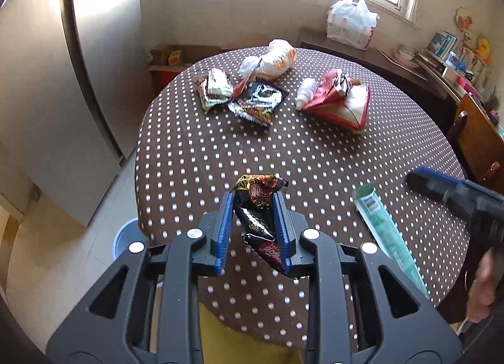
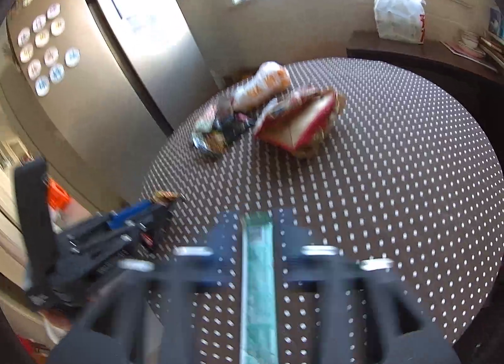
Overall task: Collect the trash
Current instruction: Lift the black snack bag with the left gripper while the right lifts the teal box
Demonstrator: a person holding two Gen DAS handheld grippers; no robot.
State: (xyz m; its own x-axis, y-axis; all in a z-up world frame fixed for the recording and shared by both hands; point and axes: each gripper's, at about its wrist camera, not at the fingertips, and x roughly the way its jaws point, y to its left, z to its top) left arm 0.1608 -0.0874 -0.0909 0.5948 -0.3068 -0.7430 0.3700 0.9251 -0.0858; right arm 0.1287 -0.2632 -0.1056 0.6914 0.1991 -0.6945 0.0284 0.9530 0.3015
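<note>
My left gripper is shut on a crumpled black and red snack wrapper, held above the near edge of the round dotted table. More trash lies at the far side: a black noodle packet, a white and brown packet, a white plastic bag, a red and white carton and a small white bottle. My right gripper is blurred; a long green wrapper lies between its fingers, and it also shows in the left wrist view.
A grey fridge stands left of the table. A blue bin sits on the floor under the table's left edge. A sideboard with a white shopping bag runs along the back right, and a wooden chair is at the right.
</note>
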